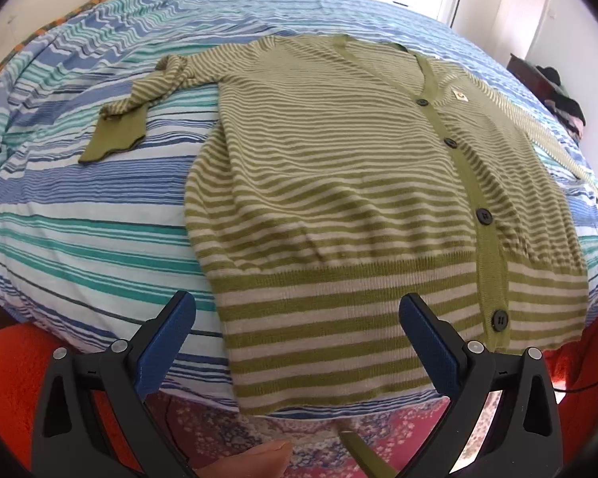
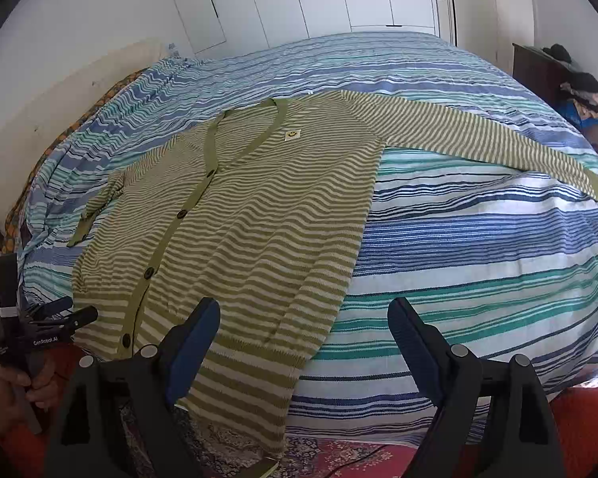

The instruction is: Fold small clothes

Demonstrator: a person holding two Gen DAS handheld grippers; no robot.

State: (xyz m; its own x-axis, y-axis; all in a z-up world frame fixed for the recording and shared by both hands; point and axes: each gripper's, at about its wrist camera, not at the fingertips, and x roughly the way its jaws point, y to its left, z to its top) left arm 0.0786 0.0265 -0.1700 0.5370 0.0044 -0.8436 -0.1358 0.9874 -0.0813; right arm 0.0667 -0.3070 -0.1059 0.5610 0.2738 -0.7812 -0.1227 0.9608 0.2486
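— Where's the cardigan (image 1: 339, 183)?
— Flat on the striped bedspread (image 1: 79, 219), hem draped off the edge between my left tongs (image 1: 299, 342). Both spread wide, gripping nothing.
— The right?
— Right tongs (image 2: 303, 342) straddle its side edge.

Both wrist views — angled down, sharing cardigan (image 1: 339, 183).

Left gripper (image 1: 297, 342), right gripper (image 2: 303, 338): black plastic frames, blue textured pads (image 2: 191, 352), silver round screws; white "GenRobot.AI" lettering on the left unit.
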